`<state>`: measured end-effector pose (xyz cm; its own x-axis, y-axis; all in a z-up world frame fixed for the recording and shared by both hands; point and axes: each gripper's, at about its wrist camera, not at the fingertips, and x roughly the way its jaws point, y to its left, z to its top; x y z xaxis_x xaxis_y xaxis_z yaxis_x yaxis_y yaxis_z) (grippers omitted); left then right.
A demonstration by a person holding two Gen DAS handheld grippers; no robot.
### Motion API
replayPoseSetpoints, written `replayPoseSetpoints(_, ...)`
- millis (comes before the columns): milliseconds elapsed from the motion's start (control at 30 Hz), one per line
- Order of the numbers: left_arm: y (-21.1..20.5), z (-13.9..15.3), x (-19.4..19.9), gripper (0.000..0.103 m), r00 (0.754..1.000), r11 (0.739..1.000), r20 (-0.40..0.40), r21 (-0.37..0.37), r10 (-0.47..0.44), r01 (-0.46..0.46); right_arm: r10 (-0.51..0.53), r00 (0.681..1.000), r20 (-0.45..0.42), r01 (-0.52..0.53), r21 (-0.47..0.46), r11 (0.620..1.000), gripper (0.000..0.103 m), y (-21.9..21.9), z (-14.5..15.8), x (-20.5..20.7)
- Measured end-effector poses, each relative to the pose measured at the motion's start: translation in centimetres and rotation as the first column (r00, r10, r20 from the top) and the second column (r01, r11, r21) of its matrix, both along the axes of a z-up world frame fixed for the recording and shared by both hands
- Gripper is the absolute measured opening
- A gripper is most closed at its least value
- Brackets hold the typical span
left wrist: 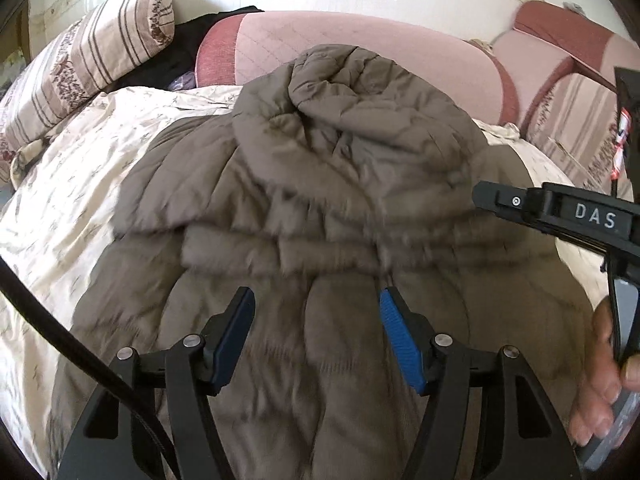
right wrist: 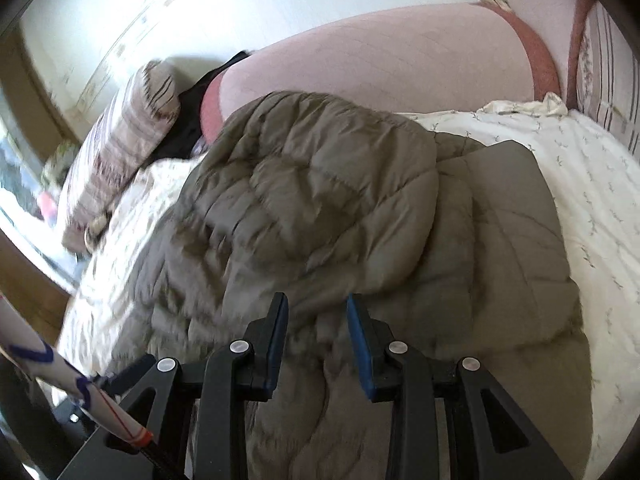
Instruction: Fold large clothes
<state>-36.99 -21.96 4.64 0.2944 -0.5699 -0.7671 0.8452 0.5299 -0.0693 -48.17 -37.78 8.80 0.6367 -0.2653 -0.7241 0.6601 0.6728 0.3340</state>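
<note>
Your quilted coat [left wrist: 328, 184] lies on the bed [left wrist: 80, 184], upper part already flopped down over the body; looks like mid-fold, with squaring up and a further fold left. Left gripper [left wrist: 316, 334] spread wide, holding nothing, above the coat. Right gripper [right wrist: 318, 344] likewise apart and empty.
</note>
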Motion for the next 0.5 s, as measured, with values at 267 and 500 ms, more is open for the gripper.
replayPoseSetpoints(267, 5.4, 0.8, -2.3, 0.064, 1.000, 1.000, 0.009, 0.000, -0.002, 0.002, 0.097, 0.990, -0.107, -0.111, -0.134, 0.985, 0.034, 8.2, 0.0, -2.7)
replayPoseSetpoints(500, 11.1, 0.2, -3.8, 0.064, 1.000, 1.000, 0.010, -0.002, 0.021, -0.021, 0.027, 0.991, -0.128, -0.043, -0.119, 0.992, 0.034, 11.7, -0.7, -7.7)
